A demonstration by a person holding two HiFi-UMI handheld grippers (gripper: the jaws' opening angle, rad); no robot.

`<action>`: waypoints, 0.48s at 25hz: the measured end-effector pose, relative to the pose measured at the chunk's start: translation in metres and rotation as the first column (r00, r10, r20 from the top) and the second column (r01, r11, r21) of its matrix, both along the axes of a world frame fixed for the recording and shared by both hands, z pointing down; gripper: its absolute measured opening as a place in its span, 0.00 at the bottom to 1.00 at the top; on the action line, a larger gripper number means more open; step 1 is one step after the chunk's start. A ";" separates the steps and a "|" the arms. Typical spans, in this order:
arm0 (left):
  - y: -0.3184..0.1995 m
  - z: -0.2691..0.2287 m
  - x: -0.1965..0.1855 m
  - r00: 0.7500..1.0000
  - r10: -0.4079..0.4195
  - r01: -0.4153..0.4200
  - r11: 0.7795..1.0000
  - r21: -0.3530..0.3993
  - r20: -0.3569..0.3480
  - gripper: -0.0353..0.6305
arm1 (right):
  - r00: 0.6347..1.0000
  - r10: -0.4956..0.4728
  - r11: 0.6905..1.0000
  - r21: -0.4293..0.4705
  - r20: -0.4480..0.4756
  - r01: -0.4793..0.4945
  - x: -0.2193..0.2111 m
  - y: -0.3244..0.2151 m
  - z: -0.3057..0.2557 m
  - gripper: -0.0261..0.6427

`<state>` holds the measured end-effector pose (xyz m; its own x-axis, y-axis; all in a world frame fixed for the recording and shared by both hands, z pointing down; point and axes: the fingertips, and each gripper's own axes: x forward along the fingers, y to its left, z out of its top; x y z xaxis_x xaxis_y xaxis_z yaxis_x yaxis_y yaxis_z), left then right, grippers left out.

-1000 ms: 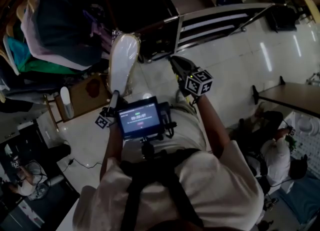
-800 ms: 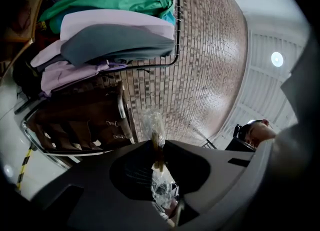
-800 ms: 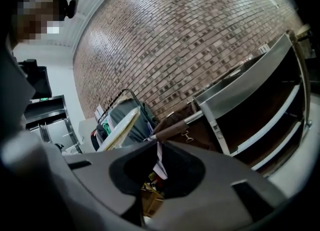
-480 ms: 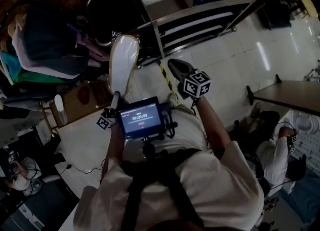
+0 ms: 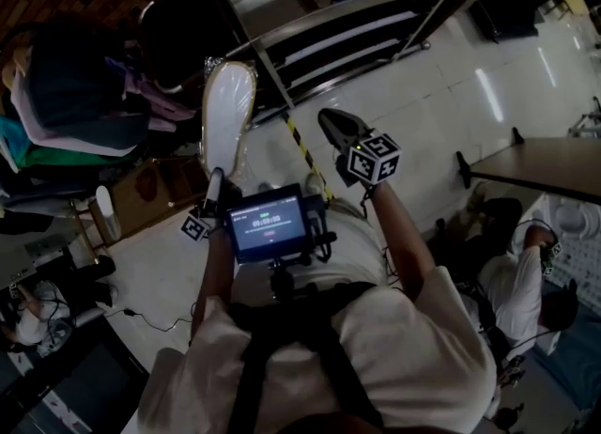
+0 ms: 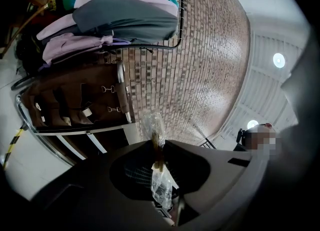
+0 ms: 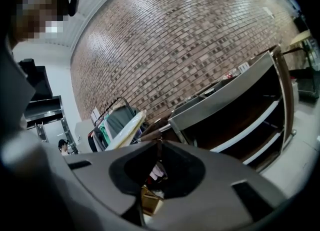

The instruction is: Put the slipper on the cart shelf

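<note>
A white slipper [image 5: 228,113] in clear plastic wrap stands up from my left gripper [image 5: 217,179], which is shut on its heel end. In the left gripper view the slipper's thin wrapped edge [image 6: 157,142] is pinched where the jaws meet. My right gripper [image 5: 331,123] hangs beside it to the right, shut, with nothing between its jaws [image 7: 159,144]. The metal cart [image 5: 329,23] with its slatted shelves stands ahead, beyond both grippers. From the right gripper view the cart [image 7: 235,107] fills the right side and the slipper [image 7: 125,130] shows at the left.
A clothes rack [image 5: 75,85] full of garments stands at the left, a wooden stool [image 5: 155,183] below it. Yellow-black tape [image 5: 305,155] runs across the tiled floor. A table [image 5: 549,169] and a seated person [image 5: 516,286] are at the right.
The cart has slid left in the head view, and its shelves sit more directly ahead of the grippers. The slipper stays held in the left gripper; the right gripper stays shut.
</note>
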<state>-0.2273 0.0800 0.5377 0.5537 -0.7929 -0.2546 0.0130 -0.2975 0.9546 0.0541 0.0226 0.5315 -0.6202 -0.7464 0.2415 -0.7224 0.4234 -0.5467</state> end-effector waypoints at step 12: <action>-0.025 0.008 0.041 0.990 0.144 -0.144 0.990 0.003 -0.005 0.13 | 0.990 0.138 0.989 -0.051 0.017 -0.137 0.040 0.018 0.019 0.11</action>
<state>-0.1859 0.0546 0.5454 0.6608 -0.7044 -0.2593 0.0604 -0.2944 0.9538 0.0945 0.0404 0.5507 -0.5174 -0.8123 0.2692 -0.7606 0.2924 -0.5797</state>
